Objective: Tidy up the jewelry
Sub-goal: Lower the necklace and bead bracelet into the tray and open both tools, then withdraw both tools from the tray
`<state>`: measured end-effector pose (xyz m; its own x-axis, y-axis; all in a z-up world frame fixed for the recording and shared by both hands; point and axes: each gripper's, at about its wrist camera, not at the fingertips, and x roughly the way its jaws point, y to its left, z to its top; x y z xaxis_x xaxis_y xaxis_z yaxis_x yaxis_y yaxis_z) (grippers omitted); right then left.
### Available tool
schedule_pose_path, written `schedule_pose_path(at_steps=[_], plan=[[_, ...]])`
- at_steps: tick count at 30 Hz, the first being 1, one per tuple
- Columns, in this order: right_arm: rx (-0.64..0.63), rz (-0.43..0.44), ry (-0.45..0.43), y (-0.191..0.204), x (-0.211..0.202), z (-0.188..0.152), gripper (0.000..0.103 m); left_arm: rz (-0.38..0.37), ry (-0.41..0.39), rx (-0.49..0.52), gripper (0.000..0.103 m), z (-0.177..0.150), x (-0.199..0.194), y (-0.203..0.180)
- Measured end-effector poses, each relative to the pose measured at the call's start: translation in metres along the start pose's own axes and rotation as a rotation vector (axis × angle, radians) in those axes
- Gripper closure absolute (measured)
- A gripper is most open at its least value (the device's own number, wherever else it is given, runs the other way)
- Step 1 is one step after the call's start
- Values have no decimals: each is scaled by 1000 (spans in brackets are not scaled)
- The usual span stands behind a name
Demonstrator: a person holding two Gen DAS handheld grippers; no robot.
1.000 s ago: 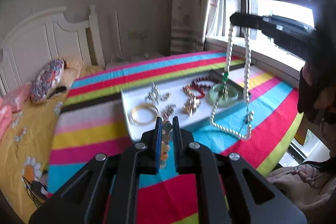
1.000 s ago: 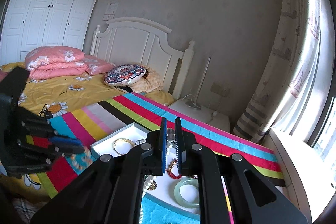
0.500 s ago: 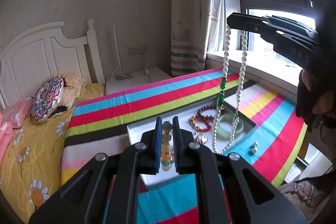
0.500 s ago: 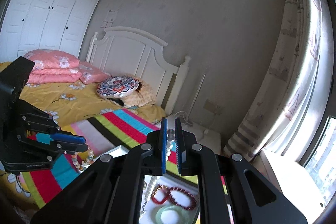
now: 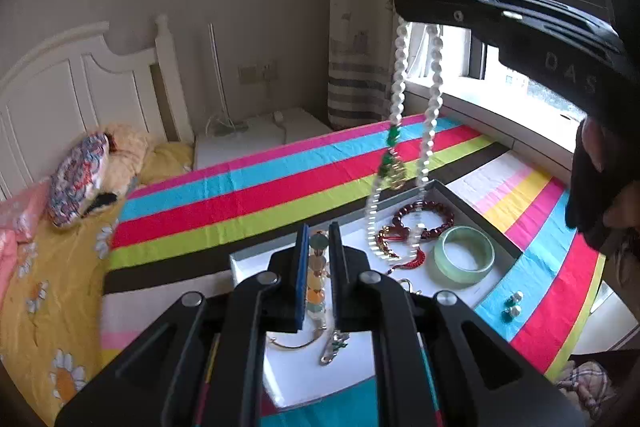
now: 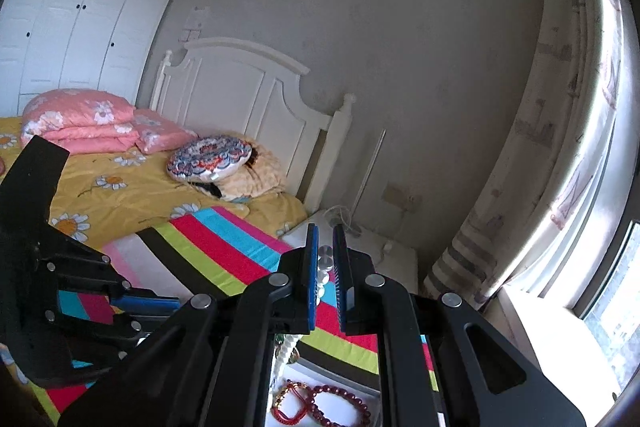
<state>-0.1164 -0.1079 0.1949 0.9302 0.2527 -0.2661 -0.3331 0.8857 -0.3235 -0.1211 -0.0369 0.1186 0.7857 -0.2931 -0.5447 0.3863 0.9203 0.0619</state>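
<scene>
Left gripper narrow, clamped on multicolour stone bracelet, held above white tray near its left edge. Right gripper narrow, clamped on white bead necklace; strand hanging above tray's far edge, green beads and gold pendant partway down, lower loop blurred. In tray: dark red bead bracelet, green jade bangle toward right end, gold bangle near front. Pearl earrings on striped cloth, just beside tray's right corner.
</scene>
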Motion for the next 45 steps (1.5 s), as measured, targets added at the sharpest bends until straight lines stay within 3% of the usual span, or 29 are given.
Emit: schedule_pose_path(at_steps=[4, 12, 17, 18, 20, 21, 22, 25, 28, 30, 34, 39, 45], plan=[[-5, 47, 87, 8, 17, -25, 93, -10, 47, -13, 94, -12, 24, -3], [76, 205, 368, 12, 67, -96, 93, -14, 166, -52, 94, -46, 70, -1], [139, 231, 446, 7, 79, -121, 93, -18, 191, -79, 92, -55, 80, 4], [144, 234, 463, 8, 82, -125, 93, -19, 199, -84, 86, -57, 82, 5], [152, 238, 483, 8, 85, -129, 93, -19, 211, -90, 62, -60, 85, 7], [167, 237, 492, 7, 85, -131, 91, -17, 207, -94, 38, -61, 84, 6], [186, 242, 496, 5, 85, -132, 84, -10, 188, -99, 25, -62, 81, 7], [243, 263, 472, -6, 81, -129, 22, -15, 167, -110, 17, -61, 73, 7], [239, 256, 432, -12, 71, -119, 21, 18, 139, -103, 5, -58, 64, 8], [234, 243, 410, -18, 66, -111, 21, 64, 108, -94, 3, -54, 56, 8], [249, 218, 351, -31, 51, -97, 19, 175, 26, -82, 3, -44, 31, 6], [275, 190, 289, -48, 28, -94, 17, 264, -54, -73, 3, -36, -1, -2], [344, 176, 256, -67, -6, -113, 17, 279, -111, -71, 3, -50, -34, -25]])
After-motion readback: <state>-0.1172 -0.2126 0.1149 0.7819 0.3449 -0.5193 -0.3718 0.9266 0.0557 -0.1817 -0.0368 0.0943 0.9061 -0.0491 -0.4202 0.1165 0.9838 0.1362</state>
